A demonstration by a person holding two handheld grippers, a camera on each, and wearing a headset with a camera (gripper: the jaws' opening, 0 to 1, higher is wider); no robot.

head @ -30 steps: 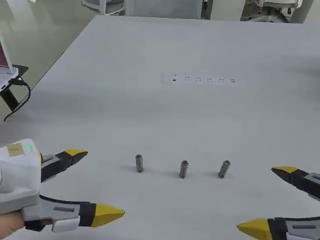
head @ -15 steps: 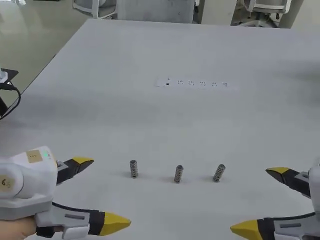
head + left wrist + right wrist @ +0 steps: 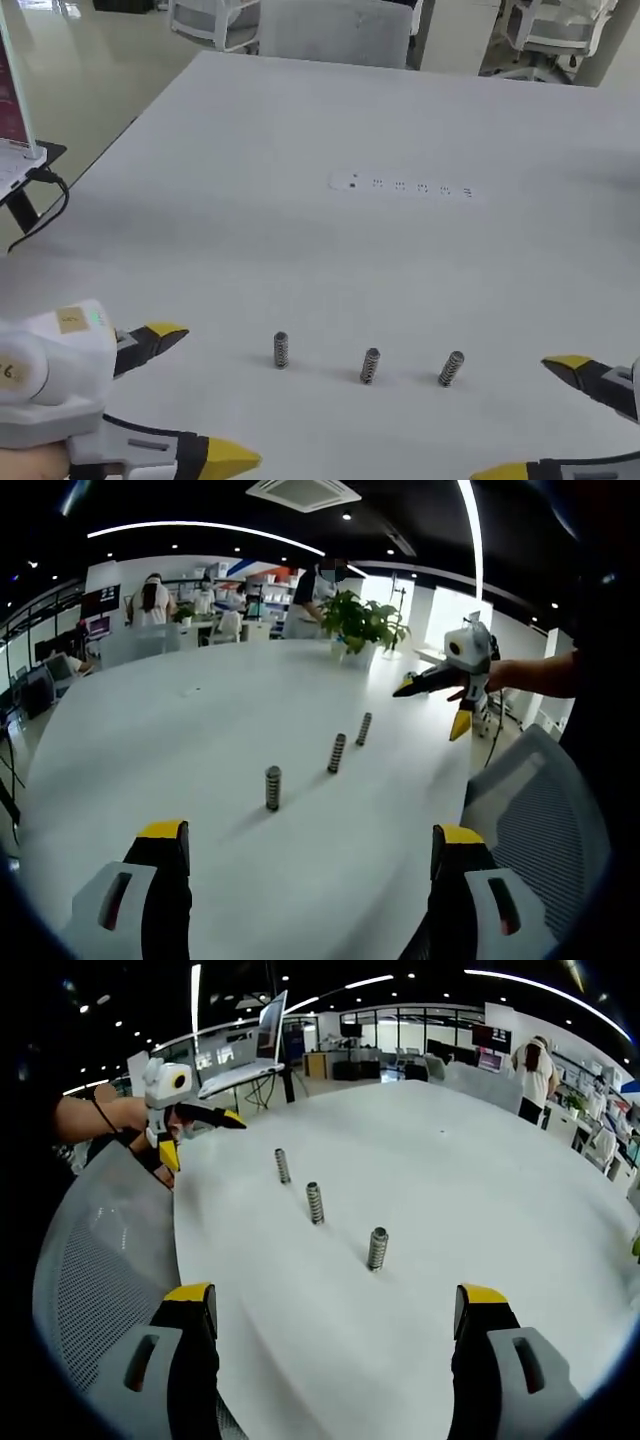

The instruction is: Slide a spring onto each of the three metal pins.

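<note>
Springs: three small coiled metal springs are seen standing in a row on the near part of the table, well apart from one another: the left spring [image 3: 280,350], the middle spring [image 3: 370,366] and the right spring [image 3: 451,369].
Posture: the left spring and the middle spring are held upright; the right spring is tilted slightly.
Pins: they cannot be told apart from the coils; since each spring stands on end, each is judged to be seated on a pin.
Left gripper: the left gripper [image 3: 200,397] is held at the near left, well apart from the left spring, its yellow-tipped jaws spread wide with nothing between them.
Right gripper: the right gripper [image 3: 535,418] is held at the near right, apart from the right spring, its jaws likewise spread and empty.
Table: a wide white table [image 3: 300,120] is shown, with a flush row of sockets [image 3: 410,186] set further back.
Beyond: office chairs [image 3: 330,25] are placed at the far edge.
Progress: the task is judged to be finished or nearly so.
Care for this step: both grippers are best kept clear of the row so that no spring is knocked, and the tilted right spring is best checked for full seating.
</note>
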